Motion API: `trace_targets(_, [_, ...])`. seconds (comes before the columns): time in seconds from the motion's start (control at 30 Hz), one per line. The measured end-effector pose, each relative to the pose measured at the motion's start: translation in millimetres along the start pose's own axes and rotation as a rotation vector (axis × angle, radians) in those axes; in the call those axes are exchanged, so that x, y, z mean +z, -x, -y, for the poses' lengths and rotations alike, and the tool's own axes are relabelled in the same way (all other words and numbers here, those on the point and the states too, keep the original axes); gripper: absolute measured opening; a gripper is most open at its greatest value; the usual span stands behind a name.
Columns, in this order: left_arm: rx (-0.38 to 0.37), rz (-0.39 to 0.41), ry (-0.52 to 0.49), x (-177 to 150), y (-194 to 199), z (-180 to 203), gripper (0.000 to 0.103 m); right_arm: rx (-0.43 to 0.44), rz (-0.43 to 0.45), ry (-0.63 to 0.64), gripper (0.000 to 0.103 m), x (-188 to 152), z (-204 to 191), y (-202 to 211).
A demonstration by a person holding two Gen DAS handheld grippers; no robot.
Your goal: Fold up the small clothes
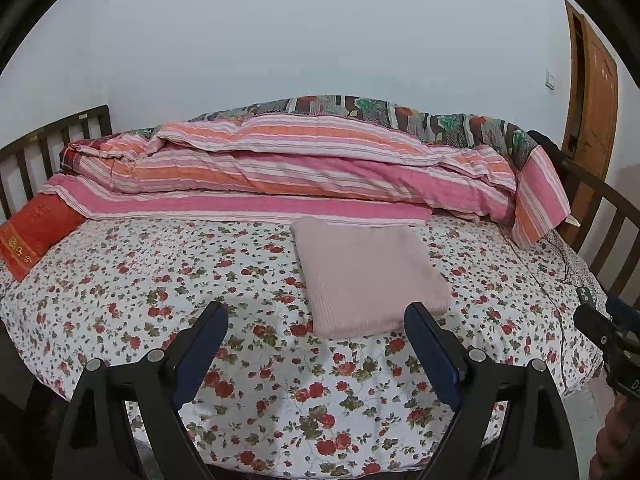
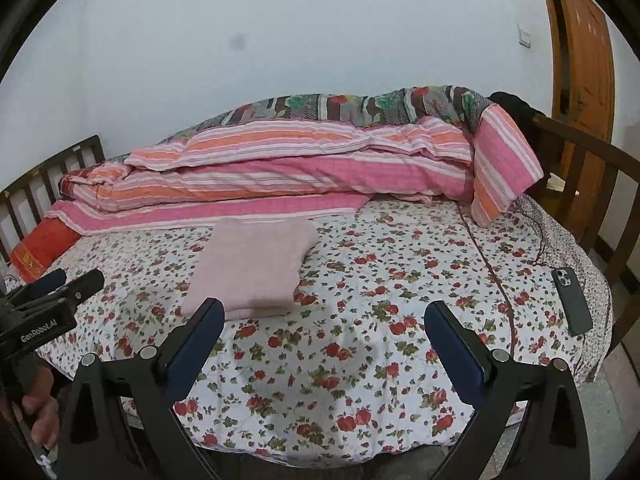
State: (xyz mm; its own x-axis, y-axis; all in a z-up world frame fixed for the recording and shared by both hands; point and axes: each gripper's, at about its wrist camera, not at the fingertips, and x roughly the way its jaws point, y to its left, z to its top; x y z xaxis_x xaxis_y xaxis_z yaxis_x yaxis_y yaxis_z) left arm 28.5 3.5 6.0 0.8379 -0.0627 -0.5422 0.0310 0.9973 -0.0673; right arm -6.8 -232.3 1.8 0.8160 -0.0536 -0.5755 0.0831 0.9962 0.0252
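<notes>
A pale pink knitted garment [image 1: 370,276] lies folded into a neat rectangle on the floral bedsheet [image 1: 160,280]; the right wrist view shows the same garment [image 2: 252,268] left of centre. My left gripper [image 1: 316,312] hangs open above the sheet, just in front of and slightly left of the garment, nothing between its fingers. My right gripper [image 2: 324,310] is also wide open with nothing in it, to the right of the garment's near edge. Neither gripper touches the cloth. The left gripper's body [image 2: 44,312] shows at the left edge of the right wrist view.
A rolled pink and orange striped quilt [image 1: 280,168] lies along the back of the bed. A red pillow [image 1: 34,236] sits at the far left. A dark phone [image 2: 572,300] lies near the bed's right edge, by the wooden rail [image 2: 592,168]. A wooden door [image 2: 580,60] stands at right.
</notes>
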Motion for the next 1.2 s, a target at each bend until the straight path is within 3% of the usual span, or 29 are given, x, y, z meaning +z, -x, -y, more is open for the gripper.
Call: trace_targets(1.2, [-0.002,0.007,-0.013,2,9,1,0.089,0.01,0.003,-0.003,0.099,-3,-3,11])
